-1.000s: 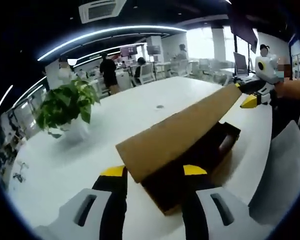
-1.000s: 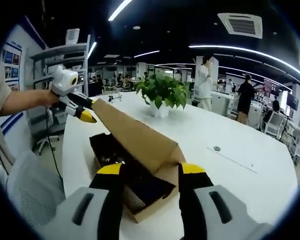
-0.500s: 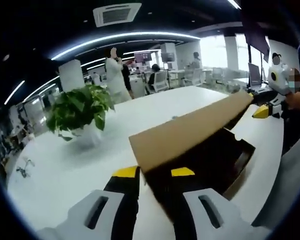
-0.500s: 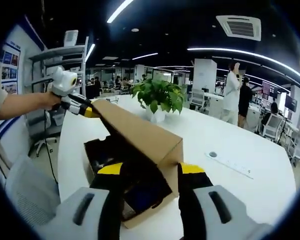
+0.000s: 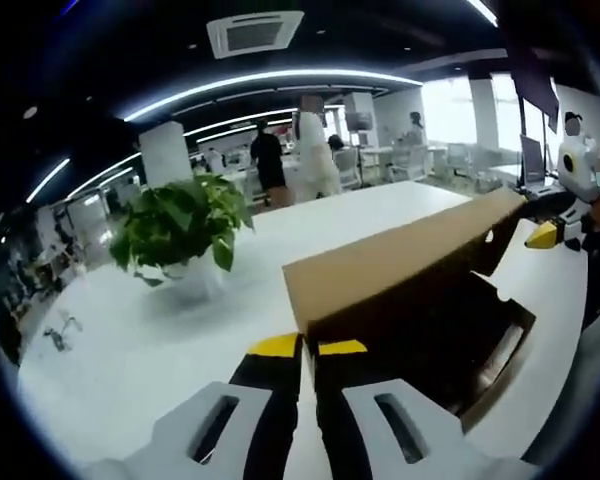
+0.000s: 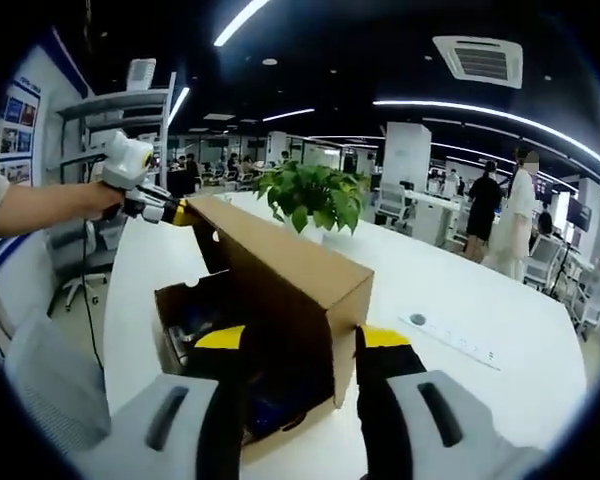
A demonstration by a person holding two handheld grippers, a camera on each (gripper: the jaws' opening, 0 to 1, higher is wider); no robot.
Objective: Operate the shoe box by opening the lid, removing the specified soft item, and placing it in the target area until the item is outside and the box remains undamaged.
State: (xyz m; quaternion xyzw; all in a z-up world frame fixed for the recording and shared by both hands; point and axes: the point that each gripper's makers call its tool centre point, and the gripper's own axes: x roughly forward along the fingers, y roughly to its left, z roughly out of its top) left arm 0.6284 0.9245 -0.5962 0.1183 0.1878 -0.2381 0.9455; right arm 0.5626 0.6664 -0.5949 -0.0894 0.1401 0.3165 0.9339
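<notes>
Lid-opening step in hand: cardboard lid (image 6: 280, 265) of shoe box (image 6: 185, 310) on white tabletop (image 6: 460, 300) raised steeply. Left gripper (image 5: 308, 347) fingers pinched on lid corner; right gripper (image 6: 293, 338) fingers spread astride opposite corner. Dark contents (image 6: 195, 330) glimpsed inside; next, lid to be folded fully back.

1. Left gripper view: rides on the left claw (image 5: 310, 348), close at one end of the box (image 5: 420, 300), looking along it; the right claw (image 5: 545, 235) shows at the far end.
2. Right gripper view: close at the opposite end, facing back.
3. Shared: box, worktop (image 6: 460, 300), plant (image 6: 315, 195).
</notes>
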